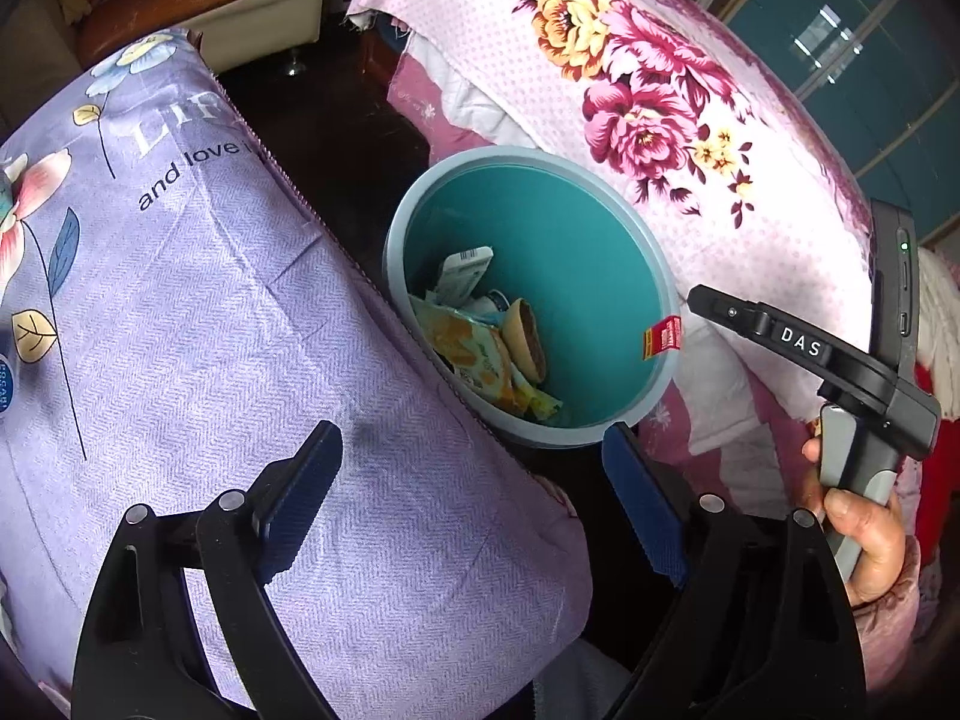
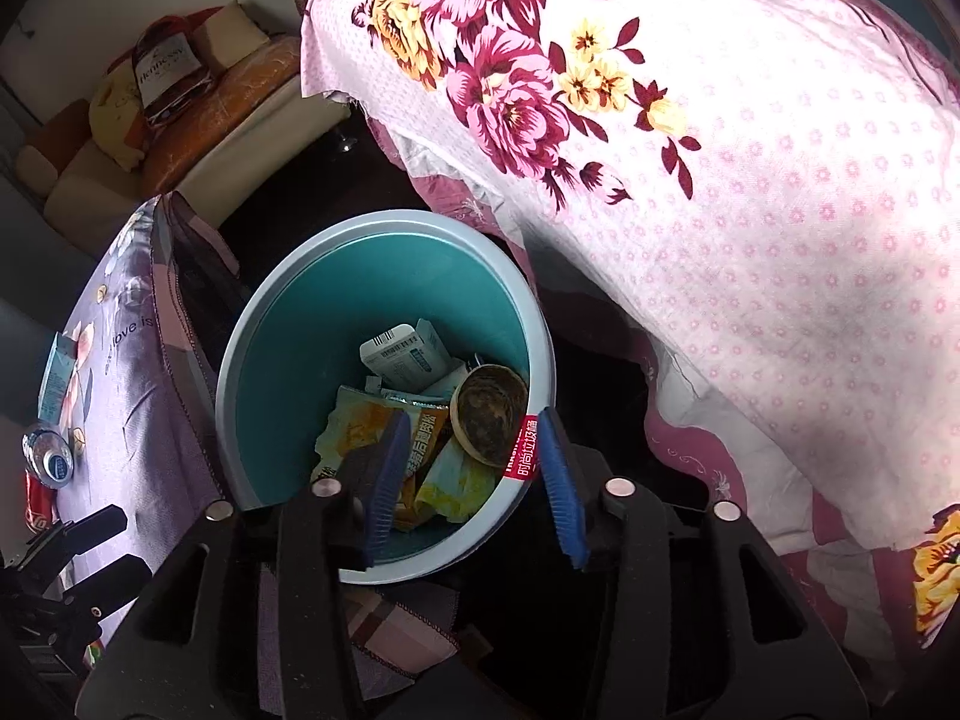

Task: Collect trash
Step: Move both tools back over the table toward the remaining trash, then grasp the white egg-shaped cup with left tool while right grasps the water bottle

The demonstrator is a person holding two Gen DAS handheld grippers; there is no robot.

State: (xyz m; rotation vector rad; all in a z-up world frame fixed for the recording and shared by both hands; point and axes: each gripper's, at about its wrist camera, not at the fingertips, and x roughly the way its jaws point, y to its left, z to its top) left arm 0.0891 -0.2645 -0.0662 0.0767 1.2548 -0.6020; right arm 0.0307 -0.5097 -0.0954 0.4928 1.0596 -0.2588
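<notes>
Teal bin point(image 2: 288, 360) between purple cushion point(image 1: 180, 312) and floral quilt point(image 2: 720, 240), wrappers point(image 2: 372, 426) inside; right gripper point(image 2: 474, 480) empty, spread over its mouth; left gripper point(image 1: 474, 516) wide, empty; remaining bottle point(image 2: 51, 456) and can point(image 2: 39, 507) lie left, likely nearer left hand.

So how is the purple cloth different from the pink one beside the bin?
The purple cloth has printed words and sparse leaves and flowers; the pink cloth has big magenta and yellow blooms over small dots. Purple lies left of the trash bin, pink right. Both are floral.
</notes>
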